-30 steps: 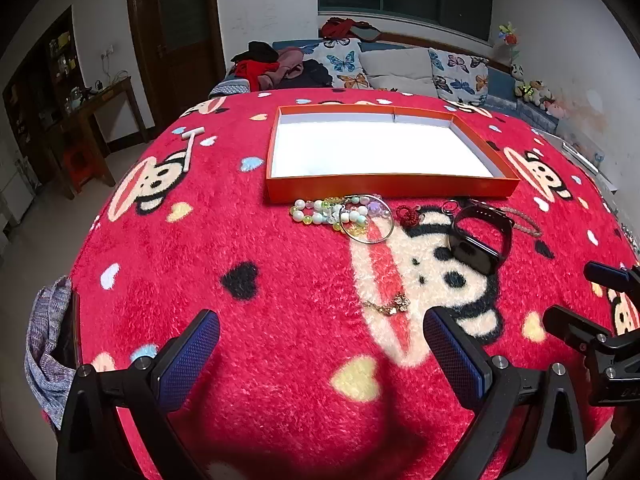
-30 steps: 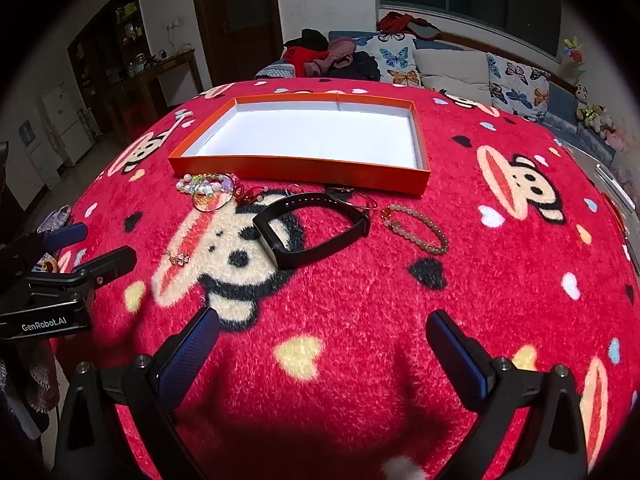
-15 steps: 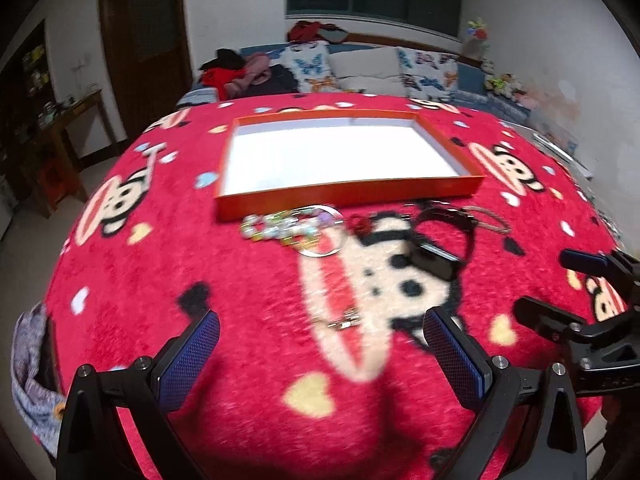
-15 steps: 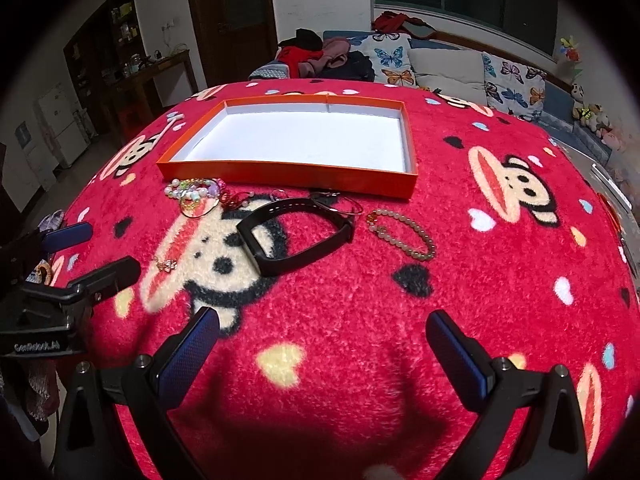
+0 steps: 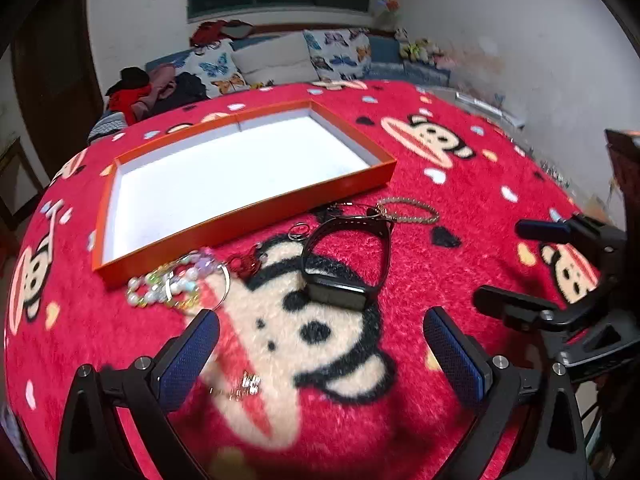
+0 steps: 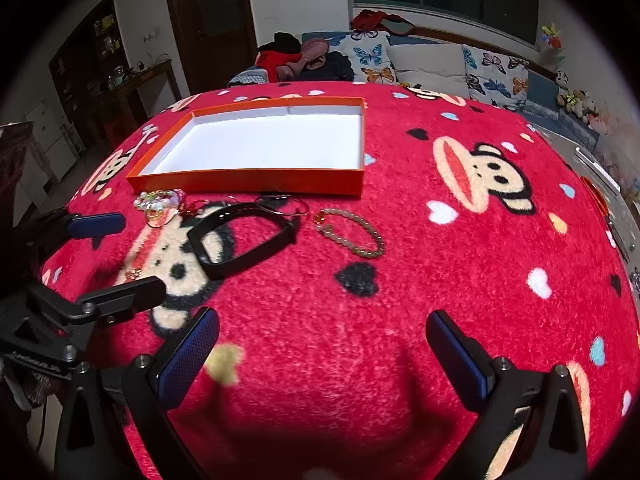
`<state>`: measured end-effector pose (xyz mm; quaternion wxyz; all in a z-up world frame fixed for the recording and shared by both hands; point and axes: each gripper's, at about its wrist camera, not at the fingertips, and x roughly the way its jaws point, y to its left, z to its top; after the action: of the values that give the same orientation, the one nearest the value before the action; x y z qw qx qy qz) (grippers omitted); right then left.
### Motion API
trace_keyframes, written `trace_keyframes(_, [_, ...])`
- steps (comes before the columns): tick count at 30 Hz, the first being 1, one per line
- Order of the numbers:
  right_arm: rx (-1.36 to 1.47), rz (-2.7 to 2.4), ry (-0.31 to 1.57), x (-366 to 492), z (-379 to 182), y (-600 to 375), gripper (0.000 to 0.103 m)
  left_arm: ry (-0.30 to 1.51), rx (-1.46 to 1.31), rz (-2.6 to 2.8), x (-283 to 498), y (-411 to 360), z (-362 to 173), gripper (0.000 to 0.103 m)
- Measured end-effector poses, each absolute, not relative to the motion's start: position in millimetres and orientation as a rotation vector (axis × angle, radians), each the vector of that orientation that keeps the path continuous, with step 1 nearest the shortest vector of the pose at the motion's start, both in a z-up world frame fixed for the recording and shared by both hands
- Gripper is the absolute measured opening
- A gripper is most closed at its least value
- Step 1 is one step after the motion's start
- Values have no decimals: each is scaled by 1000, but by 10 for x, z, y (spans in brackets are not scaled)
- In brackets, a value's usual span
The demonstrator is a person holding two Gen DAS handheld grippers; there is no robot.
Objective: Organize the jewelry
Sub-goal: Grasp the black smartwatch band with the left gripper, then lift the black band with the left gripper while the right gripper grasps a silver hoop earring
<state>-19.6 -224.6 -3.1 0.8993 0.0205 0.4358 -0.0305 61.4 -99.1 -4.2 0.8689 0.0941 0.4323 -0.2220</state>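
Fuzzy red blanket (image 6: 400,300), flat orange tray (image 5: 248,220), both grippers' jaws wide, empty.

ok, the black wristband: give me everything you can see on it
The black wristband is a closed loop that looks like matte rubber or silicone, with a thicker rectangular module on its near side. It lies flat on the red monkey-print blanket, over the monkey's face, just in front of the orange tray and apart from it. A thin wire hoop lies at its far edge; contact is unclear. The beaded bracelet lies beside it, apart. Neither tool touches it.
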Motion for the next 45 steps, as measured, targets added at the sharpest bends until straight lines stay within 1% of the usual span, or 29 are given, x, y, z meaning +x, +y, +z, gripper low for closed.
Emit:
trace_keyframes(9, [55, -74, 913, -165, -97, -2428, 103, 1000, 230, -483, 1080, -1181, -346, 103])
trace_keyframes(14, [57, -81, 917, -143, -114, -2494, 103, 1006, 227, -493, 1157, -1250, -415, 102])
trace_keyframes(17, [52, -78, 920, -131, -118, -2499, 103, 1006, 226, -511, 1132, -1256, -417, 95])
trace_keyframes(19, [49, -74, 918, -128, -120, -2495, 103, 1003, 226, -518, 1118, -1263, -420, 91])
trace_keyframes(27, [41, -68, 917, -104, -110, -2468, 103, 982, 230, -542, 1104, -1283, -411, 85])
trace_keyframes(30, [23, -57, 923, -67, -101, -2436, 103, 978, 227, -557, 1100, -1289, -407, 77])
trace_keyframes(32, [8, -53, 918, -43, -87, -2411, 103, 970, 227, -568, 1086, -1300, -394, 67])
trace_keyframes(34, [6, -49, 915, -32, -74, -2402, 103, 968, 225, -581, 1074, -1315, -391, 63])
trace_keyframes(45, [9, -40, 919, -41, -94, -2380, 103, 965, 215, -570, 909, -1189, -296, 62])
